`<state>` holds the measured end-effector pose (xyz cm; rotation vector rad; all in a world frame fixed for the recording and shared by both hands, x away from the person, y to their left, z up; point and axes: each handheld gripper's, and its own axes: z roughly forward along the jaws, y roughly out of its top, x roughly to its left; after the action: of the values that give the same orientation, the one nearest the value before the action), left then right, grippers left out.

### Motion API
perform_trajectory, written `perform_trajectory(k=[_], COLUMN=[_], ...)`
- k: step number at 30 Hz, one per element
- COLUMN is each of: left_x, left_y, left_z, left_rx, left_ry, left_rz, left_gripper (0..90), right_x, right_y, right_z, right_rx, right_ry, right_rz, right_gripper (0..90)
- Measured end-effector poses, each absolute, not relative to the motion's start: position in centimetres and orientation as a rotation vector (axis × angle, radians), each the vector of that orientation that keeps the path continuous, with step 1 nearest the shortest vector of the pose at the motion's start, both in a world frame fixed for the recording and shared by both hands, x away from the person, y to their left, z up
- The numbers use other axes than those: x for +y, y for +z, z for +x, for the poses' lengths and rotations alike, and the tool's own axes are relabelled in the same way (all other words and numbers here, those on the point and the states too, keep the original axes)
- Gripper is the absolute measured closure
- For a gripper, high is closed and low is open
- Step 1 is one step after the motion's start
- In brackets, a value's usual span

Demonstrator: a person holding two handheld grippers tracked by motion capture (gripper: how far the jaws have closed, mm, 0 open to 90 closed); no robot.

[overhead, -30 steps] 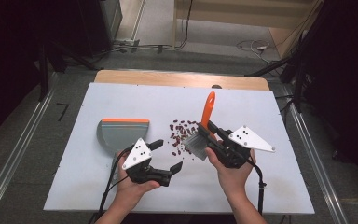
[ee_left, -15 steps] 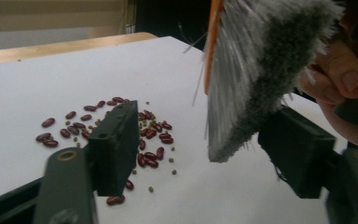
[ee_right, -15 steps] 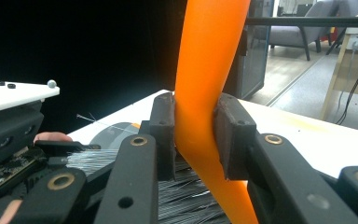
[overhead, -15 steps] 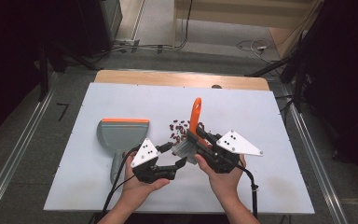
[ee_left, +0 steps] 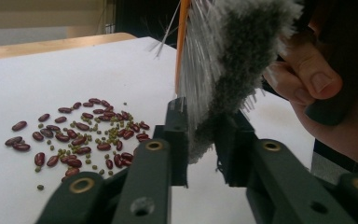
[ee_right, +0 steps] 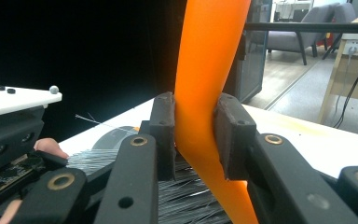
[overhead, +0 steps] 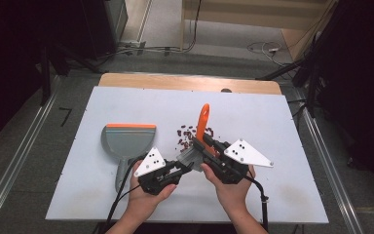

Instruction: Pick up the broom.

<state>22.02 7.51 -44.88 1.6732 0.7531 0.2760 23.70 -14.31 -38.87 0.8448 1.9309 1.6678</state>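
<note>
Grey bristles of the brush [overhead: 193,156], low centre of the high view beside the beans [overhead: 191,136], are now pinched by the left gripper [ee_left: 205,144], whose jaws have just been closing from wide, while the right gripper [ee_right: 193,135] stays clamped on its orange handle, suggesting a regrip before sweeping toward the dustpan [overhead: 126,141].

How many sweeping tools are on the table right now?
2: a grey brush with an orange handle, held upright over the scattered beans at mid-table, and a grey dustpan with an orange front edge, lying to its left.
</note>
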Motion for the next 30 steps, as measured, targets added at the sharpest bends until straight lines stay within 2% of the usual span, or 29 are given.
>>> perform_trajectory(k=[7,24,26,29,30], left_x=[7.75,7.98,8.18,8.33,8.41], left_y=[-44.82,-44.58,-44.74,-44.82,-44.89], left_z=[22.04,21.72,21.69,21.71,21.71], left_rx=[0.753,0.738,0.709,0.699,0.698], left_ry=[0.252,0.276,0.257,0.231,0.221], left_rz=[1.68,1.7,1.685,1.706,1.718], left_gripper=[85.6,86.8,81.8,53.8,53.8], right_x=[-14.21,-13.94,-13.99,-14.09,-14.09], right_y=[-38.99,-38.96,-38.92,-38.86,-38.86], right_z=[23.59,23.26,23.28,23.32,23.32], right_rx=[1.926,1.926,1.926,1.916,1.916], right_ry=[1.672,1.674,1.678,1.66,1.66], right_rz=[0.857,0.845,0.845,0.84,0.84], right_gripper=[69.3,69.3,69.3,69.3,69.3])
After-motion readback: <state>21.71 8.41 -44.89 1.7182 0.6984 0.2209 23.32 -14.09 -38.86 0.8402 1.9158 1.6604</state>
